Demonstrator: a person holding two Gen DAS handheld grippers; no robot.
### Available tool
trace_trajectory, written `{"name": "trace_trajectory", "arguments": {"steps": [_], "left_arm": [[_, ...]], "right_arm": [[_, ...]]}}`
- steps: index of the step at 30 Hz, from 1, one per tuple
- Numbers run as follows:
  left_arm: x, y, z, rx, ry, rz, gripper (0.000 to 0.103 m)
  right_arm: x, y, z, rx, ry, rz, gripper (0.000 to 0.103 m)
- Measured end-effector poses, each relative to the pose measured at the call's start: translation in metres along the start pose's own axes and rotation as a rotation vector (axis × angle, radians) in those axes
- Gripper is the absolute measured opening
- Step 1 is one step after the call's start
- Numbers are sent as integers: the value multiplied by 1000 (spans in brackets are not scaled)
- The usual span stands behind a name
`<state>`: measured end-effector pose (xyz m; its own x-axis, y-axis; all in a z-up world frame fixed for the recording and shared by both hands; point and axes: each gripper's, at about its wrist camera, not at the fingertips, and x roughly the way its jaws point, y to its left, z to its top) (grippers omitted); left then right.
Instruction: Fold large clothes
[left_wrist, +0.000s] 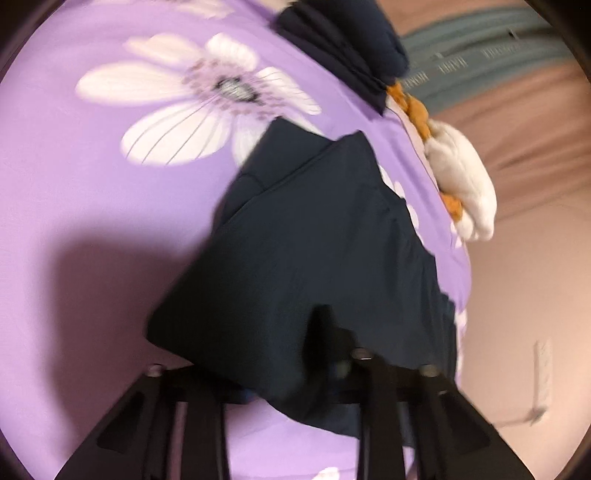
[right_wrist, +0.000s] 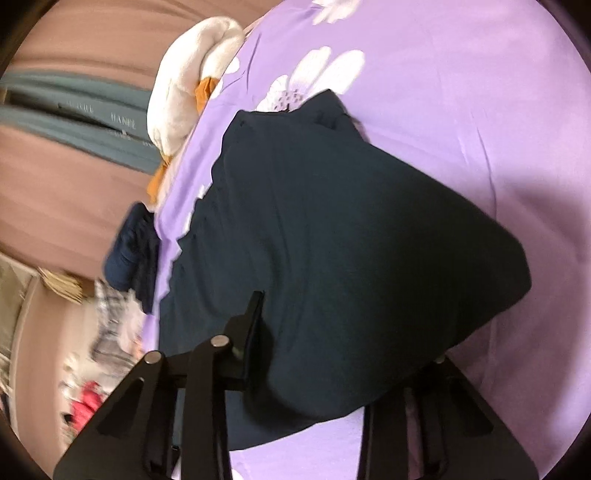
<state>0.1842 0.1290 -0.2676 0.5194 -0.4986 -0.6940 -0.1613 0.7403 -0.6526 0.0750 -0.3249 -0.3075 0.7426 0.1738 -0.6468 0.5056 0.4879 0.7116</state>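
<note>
We see a dark garment (left_wrist: 314, 240) (right_wrist: 351, 258) lying on a purple floral sheet (left_wrist: 110, 221) (right_wrist: 461, 92). Our left gripper (left_wrist: 295, 369) and right gripper (right_wrist: 332, 350) each have fabric draped over the fingers; we cannot tell whether either is pinching. A white plush toy (left_wrist: 461, 177) (right_wrist: 184, 92) lies at the sheet's edge.

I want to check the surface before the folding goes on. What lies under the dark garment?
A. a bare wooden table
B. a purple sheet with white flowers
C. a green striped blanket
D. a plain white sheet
B: in both wrist views the dark garment rests on a purple sheet printed with large white flowers.
</note>
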Motion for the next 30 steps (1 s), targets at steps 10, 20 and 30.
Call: {"name": "trace_trajectory", "arguments": {"steps": [10, 20, 30], "left_arm": [[-37, -37, -21, 234, -97, 30, 7], [-64, -37, -62, 290, -94, 71, 7], [-75, -33, -83, 299, -94, 109, 7]], "right_arm": [[-25, 33, 3, -203, -9, -49, 14], [-53, 15, -16, -218, 29, -31, 14], [-65, 9, -31, -222, 48, -33, 15]]}}
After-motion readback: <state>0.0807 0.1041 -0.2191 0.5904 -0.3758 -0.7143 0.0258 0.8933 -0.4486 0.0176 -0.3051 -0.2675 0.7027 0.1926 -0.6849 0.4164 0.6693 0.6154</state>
